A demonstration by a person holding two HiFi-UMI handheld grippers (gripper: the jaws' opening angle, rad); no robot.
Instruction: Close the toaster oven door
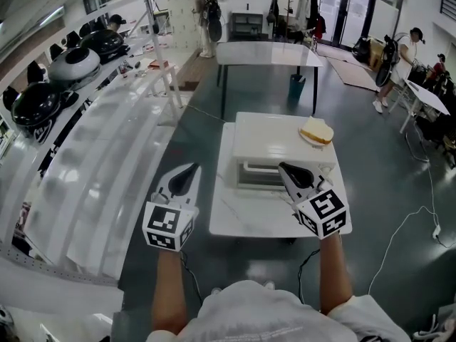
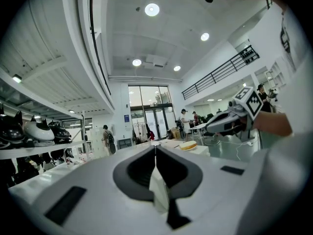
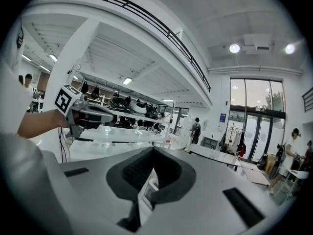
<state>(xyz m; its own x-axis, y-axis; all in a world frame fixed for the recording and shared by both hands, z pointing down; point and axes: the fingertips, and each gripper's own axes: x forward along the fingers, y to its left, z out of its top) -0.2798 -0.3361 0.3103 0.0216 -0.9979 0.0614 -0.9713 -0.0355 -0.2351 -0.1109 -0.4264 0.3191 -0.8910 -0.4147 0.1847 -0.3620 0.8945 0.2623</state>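
At the far left, the head view is showing a long white shelf (image 1: 107, 155) carrying rounded black-and-white appliances (image 1: 71, 64). The left gripper view is catching these only as a dim row at its edge. The left gripper (image 1: 194, 168) is hanging level beside the left edge of the small white table (image 1: 242, 223). Its own view is showing both jaws pressed together with nothing between them. The white toaster oven (image 1: 274, 144) is sitting in the middle of that table, just beyond the two grippers. Its long axis is running left to right across the head view, and its windowed front (image 1: 251, 174) is facing the person. A slice of bread (image 1: 317, 130) is lying on a plate at the right rear corner of its top. Only the head view is taking in the oven whole. The left gripper view is picking up just the bread and a pale top edge past its jaw tips, while the right gripper view is looking across at the shelf and the other gripper. The right gripper (image 1: 283, 167) is hovering at the oven's front right, jaws likewise closed and empty. Whether it is touching the oven is not showing. It is covering part of the oven's front, so whether the door is fully shut is hard to make out.
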